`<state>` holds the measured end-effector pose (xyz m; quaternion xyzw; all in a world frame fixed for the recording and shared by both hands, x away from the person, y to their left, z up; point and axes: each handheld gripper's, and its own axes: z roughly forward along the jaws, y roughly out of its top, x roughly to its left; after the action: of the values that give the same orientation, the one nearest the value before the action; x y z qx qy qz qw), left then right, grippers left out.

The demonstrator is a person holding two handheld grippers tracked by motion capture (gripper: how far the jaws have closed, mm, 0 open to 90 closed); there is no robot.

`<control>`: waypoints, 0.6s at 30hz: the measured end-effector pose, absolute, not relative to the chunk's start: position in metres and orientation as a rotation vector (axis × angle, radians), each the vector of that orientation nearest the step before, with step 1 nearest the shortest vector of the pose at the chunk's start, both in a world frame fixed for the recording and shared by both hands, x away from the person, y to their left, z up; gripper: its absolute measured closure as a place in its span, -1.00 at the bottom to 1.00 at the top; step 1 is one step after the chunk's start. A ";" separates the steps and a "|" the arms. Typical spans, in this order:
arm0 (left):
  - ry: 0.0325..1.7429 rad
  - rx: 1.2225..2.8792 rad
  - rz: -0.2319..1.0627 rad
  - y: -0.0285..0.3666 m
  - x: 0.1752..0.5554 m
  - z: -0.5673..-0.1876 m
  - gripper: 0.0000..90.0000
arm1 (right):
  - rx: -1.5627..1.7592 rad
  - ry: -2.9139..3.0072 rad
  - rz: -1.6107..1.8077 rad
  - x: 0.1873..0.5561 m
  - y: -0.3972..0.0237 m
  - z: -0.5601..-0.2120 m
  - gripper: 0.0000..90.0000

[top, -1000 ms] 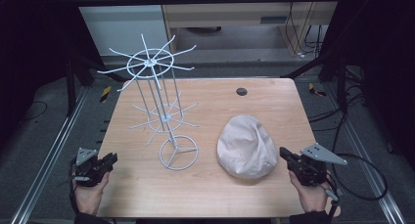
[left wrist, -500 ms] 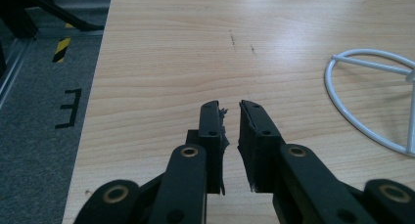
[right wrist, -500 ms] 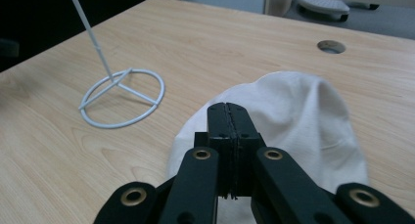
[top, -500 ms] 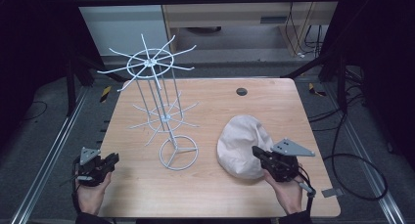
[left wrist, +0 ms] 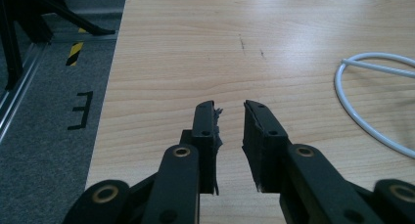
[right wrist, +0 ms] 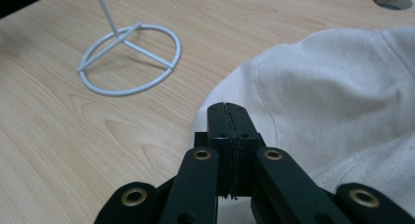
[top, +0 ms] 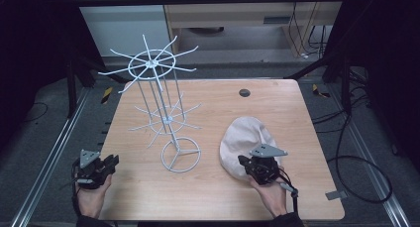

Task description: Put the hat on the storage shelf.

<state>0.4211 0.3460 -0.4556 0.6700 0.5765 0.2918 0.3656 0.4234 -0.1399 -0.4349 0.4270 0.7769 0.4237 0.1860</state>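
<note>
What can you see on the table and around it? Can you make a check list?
Surface: wooden table, bare wood in front.
Job's things: cream cap lying right of the white wire rack, which stands upright.
Clutter: nothing seen.
Grippers: right gripper jaws shut, at the cap's near edge; left gripper jaws apart, nothing between them, have just been opening.
Cables: black cable looping on the floor at right.
Surroundings: grey floor, metal rails, dark frame.

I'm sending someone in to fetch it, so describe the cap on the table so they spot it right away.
Start at the wooden table, then look right of the white wire rack. The cap lies near the front edge, just ahead of the right gripper. It is the one soft, cream cloth thing there.
</note>
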 end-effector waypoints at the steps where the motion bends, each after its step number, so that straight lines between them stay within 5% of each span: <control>1: 1.481 1.722 0.751 0.346 0.421 -0.455 0.66 | 1.210 2.190 1.190 0.423 -0.140 -0.436 1.00; 18: 1.490 1.740 0.768 0.346 0.422 -0.458 0.32 | 1.323 2.178 1.066 0.417 -0.170 -0.451 1.00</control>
<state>0.4223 0.3463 -0.4580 0.6734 0.5766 0.2971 0.3547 0.4169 -0.1697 -0.4507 0.4705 0.7743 0.3789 0.1886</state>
